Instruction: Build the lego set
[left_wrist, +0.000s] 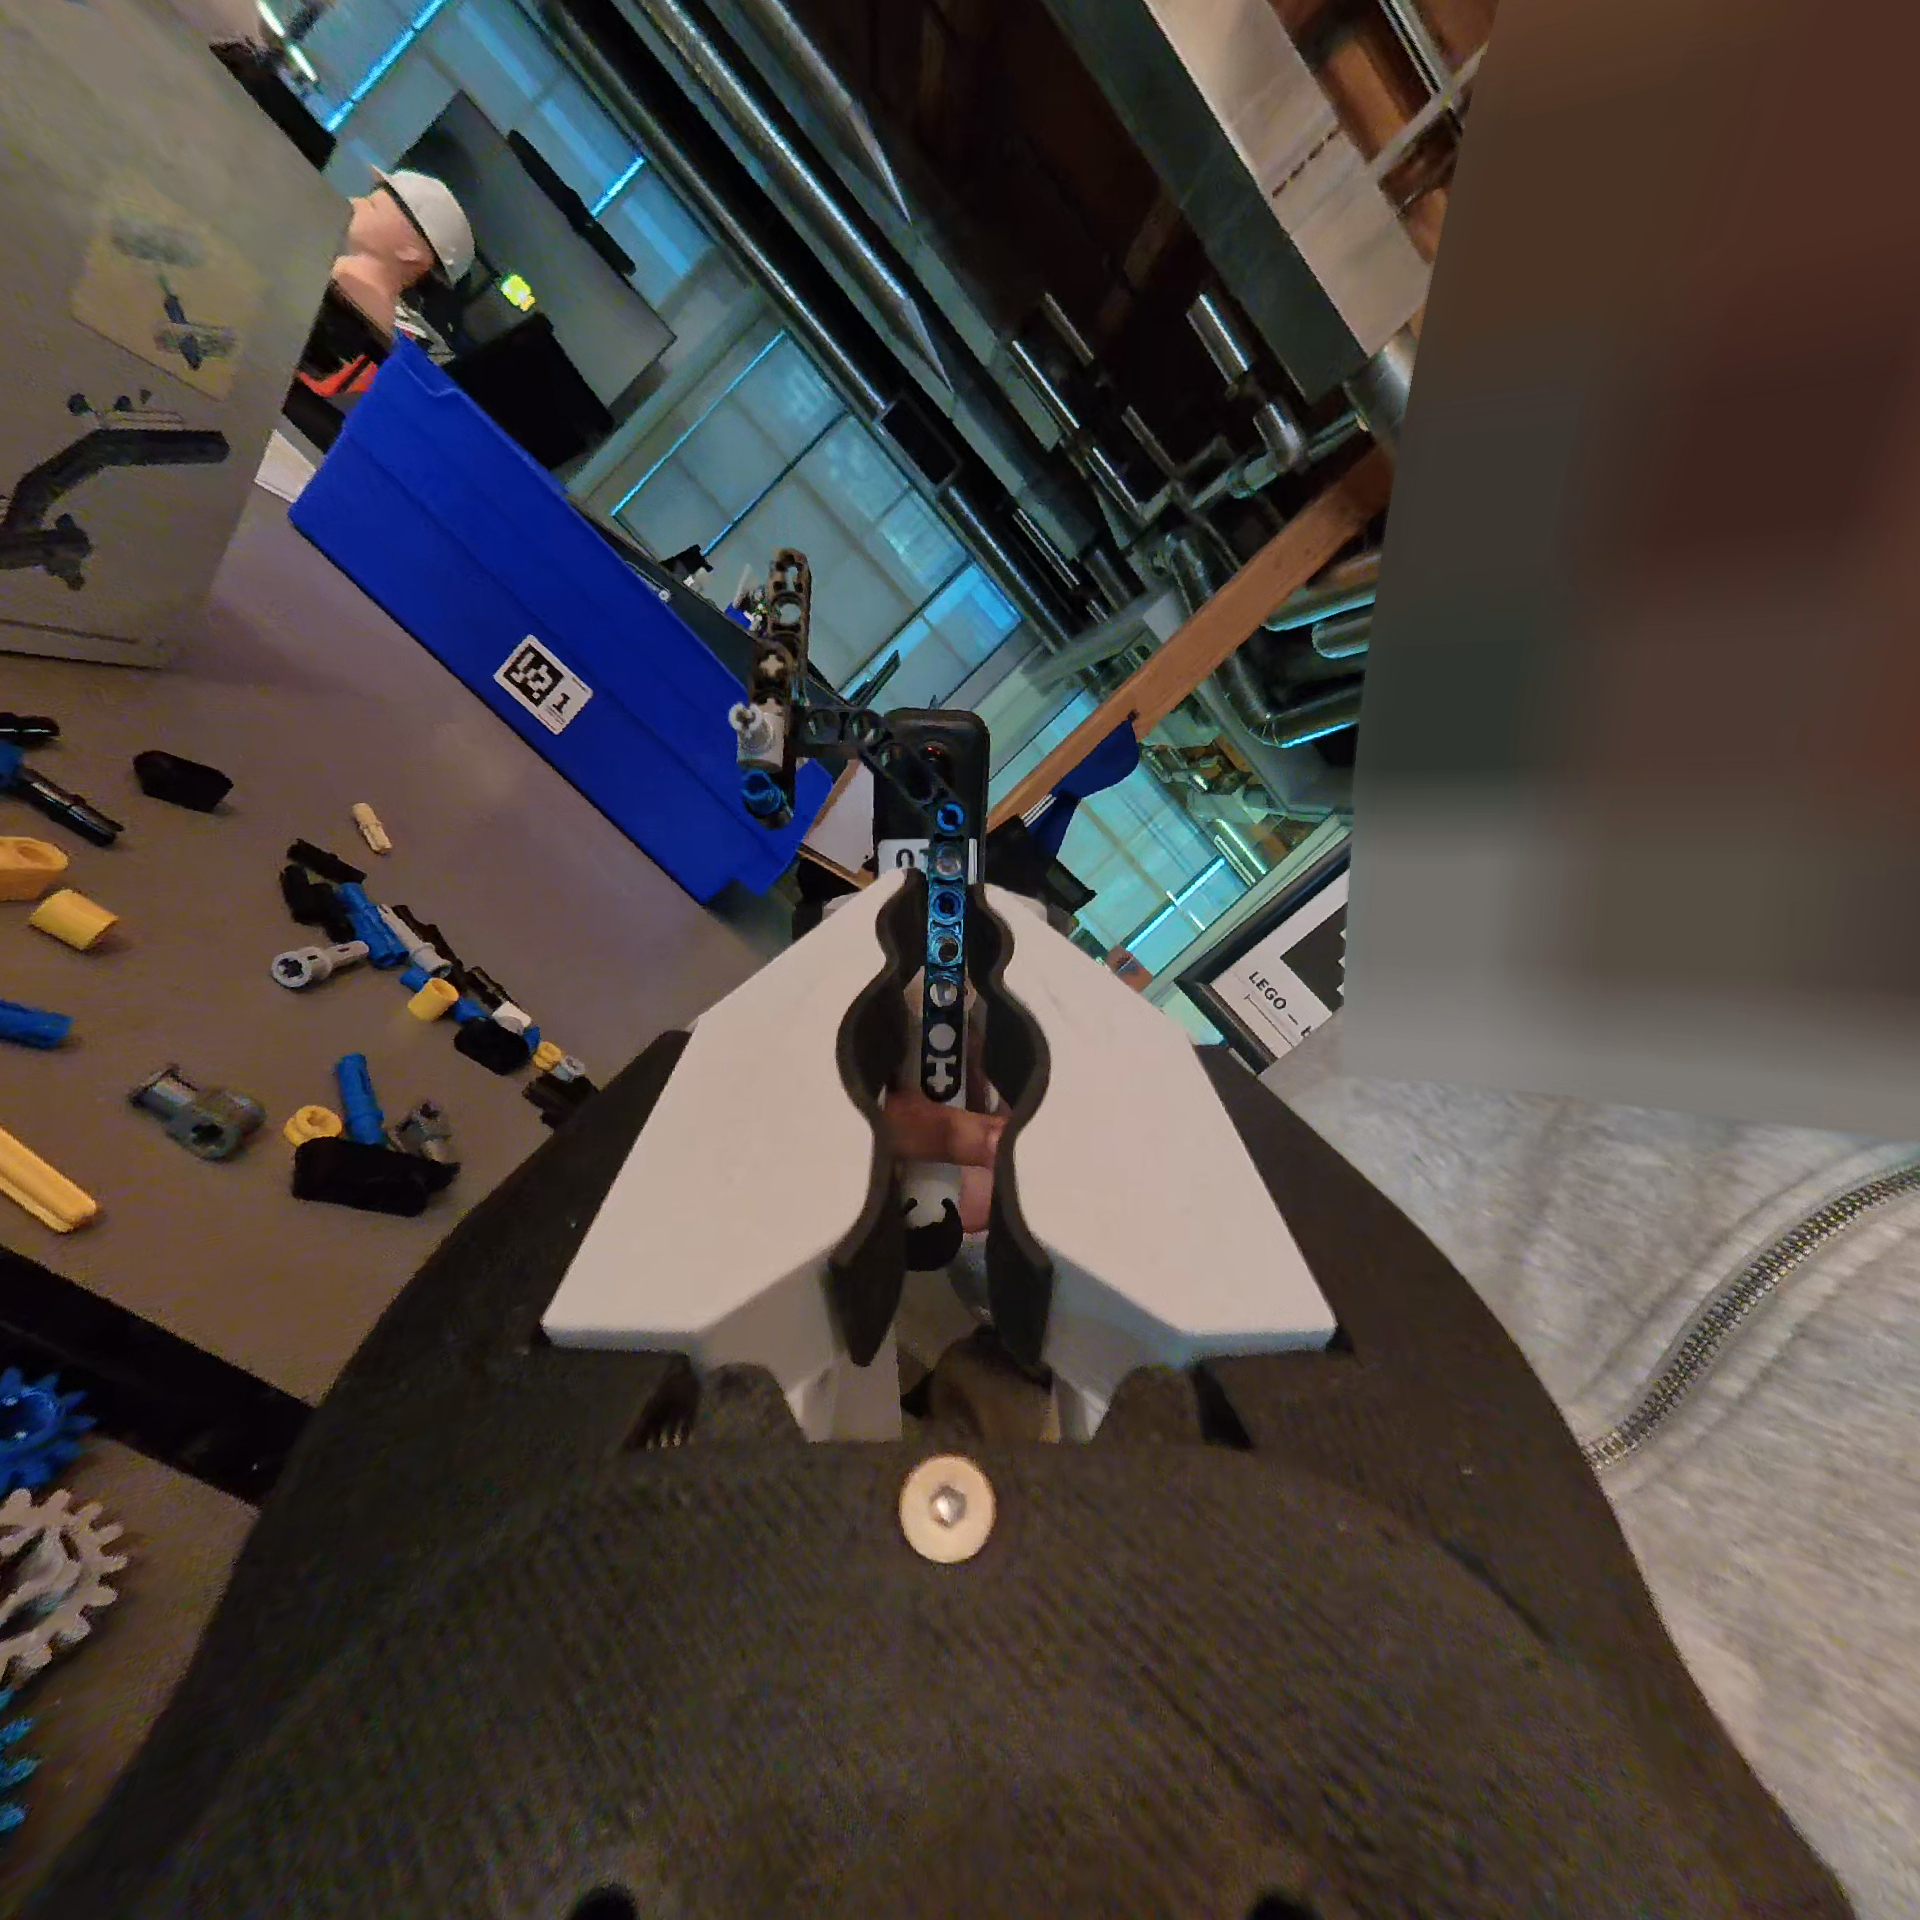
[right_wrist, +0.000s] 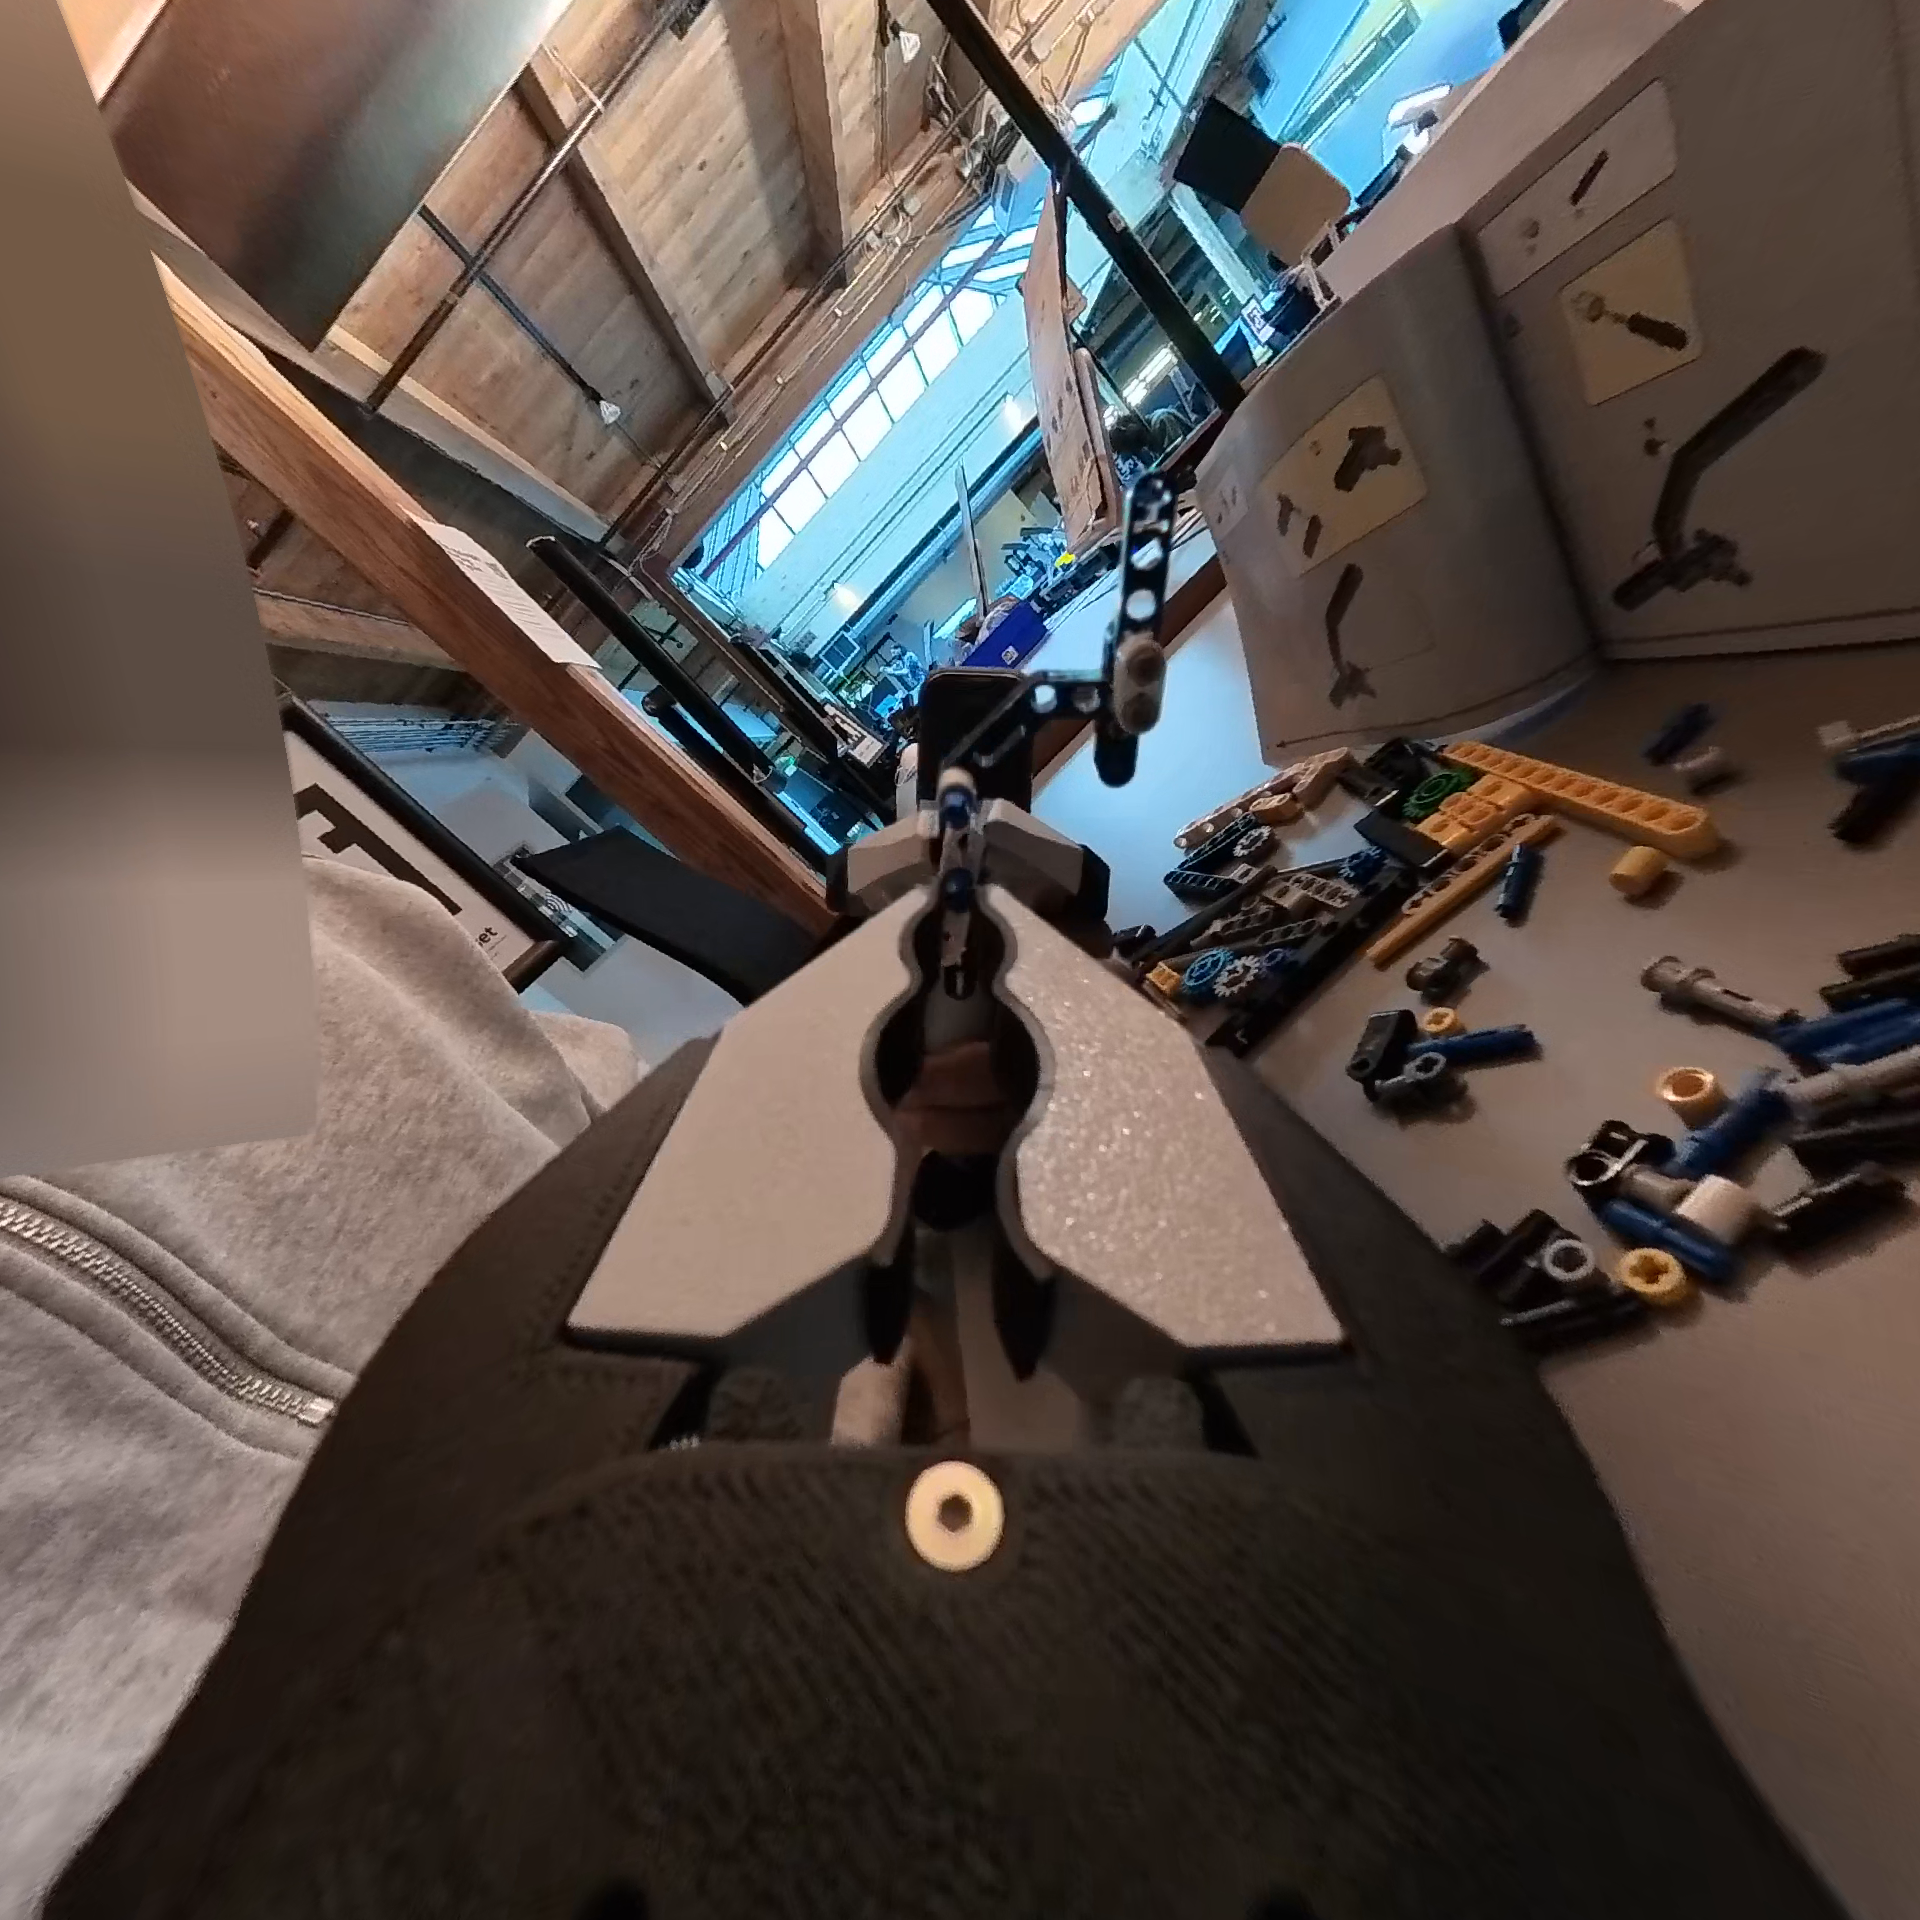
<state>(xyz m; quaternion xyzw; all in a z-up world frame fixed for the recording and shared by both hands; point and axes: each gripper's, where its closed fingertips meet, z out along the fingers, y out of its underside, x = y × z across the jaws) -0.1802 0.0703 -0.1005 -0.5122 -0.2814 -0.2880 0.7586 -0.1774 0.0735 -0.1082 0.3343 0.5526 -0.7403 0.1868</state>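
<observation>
A black bent lego beam assembly (left_wrist: 943, 966) with several holes, blue pins and a grey connector (left_wrist: 755, 730) is held up in the air above the table. My left gripper (left_wrist: 943, 899) is shut on its straight lower end. The bent part rises to the upper left (left_wrist: 787, 613). My right gripper (right_wrist: 956, 909) faces the left one and is shut on the same assembly, seen edge-on (right_wrist: 957, 883). Its upper arm (right_wrist: 1143, 561) sticks up to the right. The left gripper's grey fingers (right_wrist: 1049, 854) show just beyond mine. The right gripper's black body (left_wrist: 935, 753) shows behind the beam.
Loose blue, black and yellow lego pieces (left_wrist: 364, 987) lie on the grey table, with gears (left_wrist: 47, 1579) at the lower left. A blue bin (left_wrist: 499, 561) and an open instruction booklet (left_wrist: 125, 343) stand behind. A parts pile with a yellow beam (right_wrist: 1579, 795) lies to the right. A grey zipped sleeve (right_wrist: 208, 1247) is close.
</observation>
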